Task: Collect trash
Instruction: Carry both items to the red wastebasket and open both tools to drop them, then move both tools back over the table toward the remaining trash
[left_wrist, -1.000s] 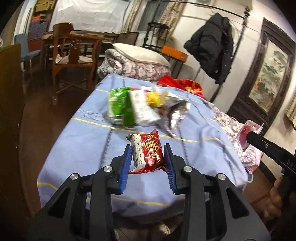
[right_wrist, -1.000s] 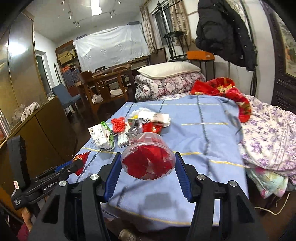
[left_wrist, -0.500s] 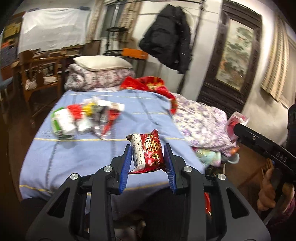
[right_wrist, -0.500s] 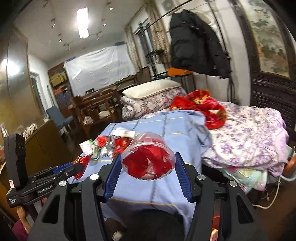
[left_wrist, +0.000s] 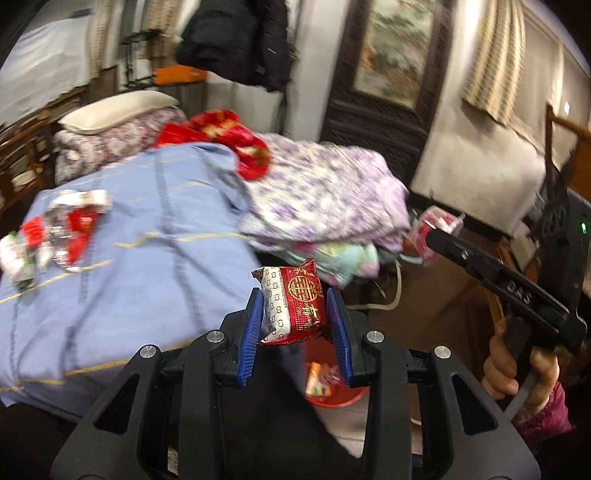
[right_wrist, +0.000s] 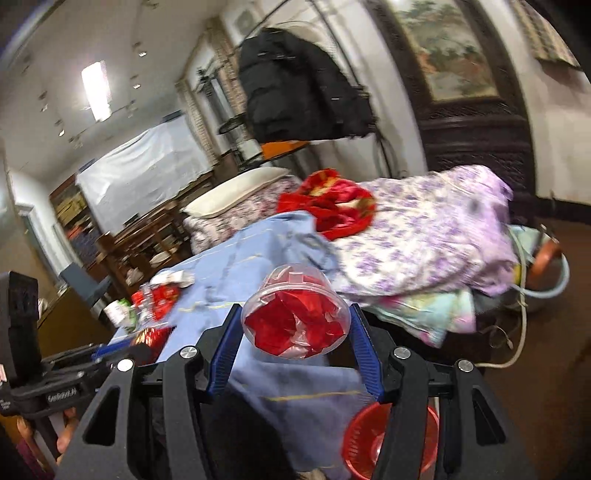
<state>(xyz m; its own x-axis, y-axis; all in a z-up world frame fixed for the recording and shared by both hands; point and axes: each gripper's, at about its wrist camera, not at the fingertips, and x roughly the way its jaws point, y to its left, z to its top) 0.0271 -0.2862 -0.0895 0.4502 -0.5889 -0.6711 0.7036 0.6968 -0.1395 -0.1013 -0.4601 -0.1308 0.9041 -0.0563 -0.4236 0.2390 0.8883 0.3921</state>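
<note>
My left gripper (left_wrist: 294, 314) is shut on a red and white snack packet (left_wrist: 293, 302) and holds it in the air past the bed's corner, above a red bin (left_wrist: 334, 395) that has wrappers in it. My right gripper (right_wrist: 295, 332) is shut on a clear plastic cup with red wrapping inside (right_wrist: 295, 317); the red bin (right_wrist: 369, 439) lies below it to the right. More wrappers (left_wrist: 55, 232) lie in a pile on the blue bedspread (left_wrist: 147, 229); the pile also shows in the right wrist view (right_wrist: 155, 295).
A purple flowered quilt (left_wrist: 325, 192) and a red blanket (left_wrist: 221, 136) lie on the bed. A black coat (right_wrist: 295, 85) hangs by the wall. A basin (right_wrist: 546, 273) and a cable sit on the floor at the right. The views are blurred.
Both grippers have swung to the right, away from the bed's middle, with their loads still held. The red bin has come into view below them.
</note>
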